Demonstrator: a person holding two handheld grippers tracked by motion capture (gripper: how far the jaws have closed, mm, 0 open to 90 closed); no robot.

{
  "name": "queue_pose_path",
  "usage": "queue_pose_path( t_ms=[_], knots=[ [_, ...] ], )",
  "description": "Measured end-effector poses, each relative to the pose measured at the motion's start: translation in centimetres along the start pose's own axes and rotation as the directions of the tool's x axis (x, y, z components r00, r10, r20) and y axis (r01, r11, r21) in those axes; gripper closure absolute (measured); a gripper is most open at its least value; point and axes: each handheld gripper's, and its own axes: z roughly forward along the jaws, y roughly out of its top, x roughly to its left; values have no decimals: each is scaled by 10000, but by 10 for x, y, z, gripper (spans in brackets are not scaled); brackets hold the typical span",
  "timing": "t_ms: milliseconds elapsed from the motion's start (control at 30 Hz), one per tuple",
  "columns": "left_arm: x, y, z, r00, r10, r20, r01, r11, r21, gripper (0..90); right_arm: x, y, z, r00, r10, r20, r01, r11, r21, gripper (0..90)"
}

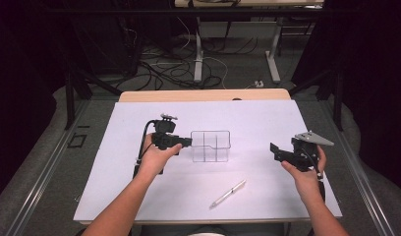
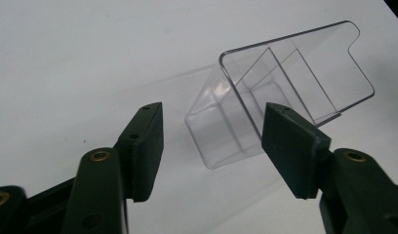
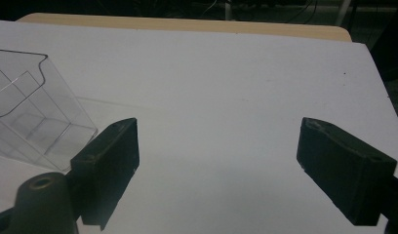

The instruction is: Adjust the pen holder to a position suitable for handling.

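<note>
Clear holder [image 1: 211,146], one pen [image 1: 228,192]

– That holder [image 2: 285,92] is clear glossy plastic, right?
– Yes, smooth. The sheet [image 1: 139,196] looks like matt white paper on a wooden table [image 1: 203,95].
– Matt black jaw pads [image 2: 143,146], brass-coloured rivets.
</note>
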Motion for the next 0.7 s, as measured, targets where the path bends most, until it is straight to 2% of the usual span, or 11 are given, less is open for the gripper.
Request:
queue_pose_path(
  t_ms=[300,533,600,700],
  knots=[
    [13,-8,-9,9973,674,-283,-691,9956,-638,283,5,2,0,9993,-359,-130,358,9994,-11,165],
    [20,-17,-18,9887,1452,-372,-1484,9830,-1081,250,9,2,1,9965,-790,-279,797,9965,258,165],
    [22,-20,-20,9894,1416,-333,-1445,9831,-1121,244,12,3,2,9961,-846,-248,852,9960,254,165],
    [24,-25,-23,9829,1752,-564,-1811,9752,-1273,220,15,5,1,9919,-1202,-402,1220,9915,451,171]
  ],
)
